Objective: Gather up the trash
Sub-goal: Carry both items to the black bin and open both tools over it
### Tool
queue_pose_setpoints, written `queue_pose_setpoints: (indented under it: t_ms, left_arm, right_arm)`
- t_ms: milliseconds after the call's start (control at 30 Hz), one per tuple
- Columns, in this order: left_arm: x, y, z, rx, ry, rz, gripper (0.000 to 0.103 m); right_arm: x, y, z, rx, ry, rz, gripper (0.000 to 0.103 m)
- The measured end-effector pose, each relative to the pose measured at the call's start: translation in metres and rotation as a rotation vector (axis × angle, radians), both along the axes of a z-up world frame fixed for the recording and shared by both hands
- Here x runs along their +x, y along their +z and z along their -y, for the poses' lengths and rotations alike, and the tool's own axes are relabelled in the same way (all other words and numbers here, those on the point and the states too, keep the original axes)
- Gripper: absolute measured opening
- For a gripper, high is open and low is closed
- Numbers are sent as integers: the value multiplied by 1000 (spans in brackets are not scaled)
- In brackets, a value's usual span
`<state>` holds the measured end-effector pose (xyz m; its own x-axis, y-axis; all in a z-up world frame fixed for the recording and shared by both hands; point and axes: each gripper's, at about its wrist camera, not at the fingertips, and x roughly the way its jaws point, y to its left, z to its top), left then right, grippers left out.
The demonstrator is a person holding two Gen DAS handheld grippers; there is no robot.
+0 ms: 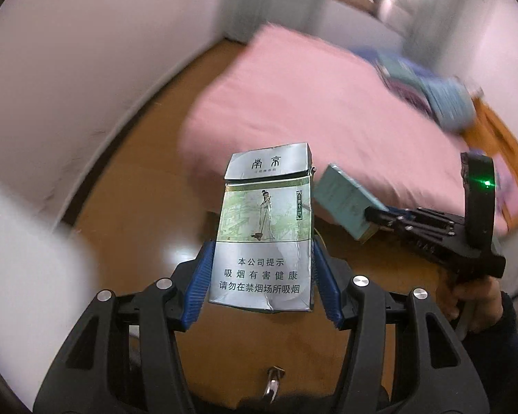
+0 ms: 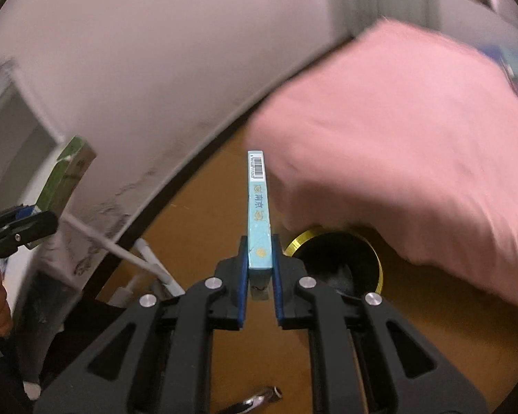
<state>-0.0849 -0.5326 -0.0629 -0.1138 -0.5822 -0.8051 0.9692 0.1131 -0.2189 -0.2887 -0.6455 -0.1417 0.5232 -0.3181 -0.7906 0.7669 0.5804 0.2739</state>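
Observation:
My left gripper (image 1: 262, 269) is shut on a silver-green cigarette pack (image 1: 264, 227), gripped by its sides and held above the wooden floor. My right gripper (image 2: 260, 262) is shut on a light blue cigarette pack (image 2: 259, 214), seen edge-on with a barcode at the top. In the left wrist view the right gripper (image 1: 373, 215) shows at the right with the blue pack (image 1: 345, 200). In the right wrist view the left gripper (image 2: 34, 224) shows at the left edge with the green pack (image 2: 69, 176). A black bin with a gold rim (image 2: 342, 258) stands on the floor just beyond the right gripper.
A bed with a pink sheet (image 1: 310, 103) fills the right of both views, with blue-green folded bedding (image 1: 445, 100) at its far end. A white wall (image 1: 86, 69) runs along the left. White pipes (image 2: 148, 255) stand by the wall.

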Motion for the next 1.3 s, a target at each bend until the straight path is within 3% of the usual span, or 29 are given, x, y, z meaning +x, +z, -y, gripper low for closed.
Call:
queue_pose_setpoints:
  t_ms: [267,433,633,667,733,767,800,1100,1200,1300]
  left_arm:
    - [-55,-84,99,127,-205,-12,54]
    - [-71,-125,132,185,-231,9,54]
    - [-68,-172,158,247,-221,-1,54]
    - [-66,-172,157,252,-219,-4,54]
    - [-67,-177,164,262,-214,-6,54]
    - [-67,-182,168,269,-211,-4,54]
    - [-68,-185,171,274,-209,3,54]
    - [-91,-170,186,244,-229,16,55]
    - [-97,-157,187,212,-226,25,75]
    - [-101,-137,181,169,-221,62,77]
  right_arm:
    - [-33,-89,46,170,-123,-81,12]
    - [-41,-127,73,238,-148,-96,12]
    - [-43,-150,89,286,-159,-87,13]
    - [-44,-153,93,300,-159,-80,17]
    - [-45,-155,98,299,-173,-70,42]
    - [-47,-154,100,291,-185,-62,62]
    - [-49,-153,101,282,-193,-54,66]
    - [-85,-129,108,267,-283,22,70]
    - [-95,-117,107,243,-307,25,72]
    - [-106,-95,103,207,-333,38,72]
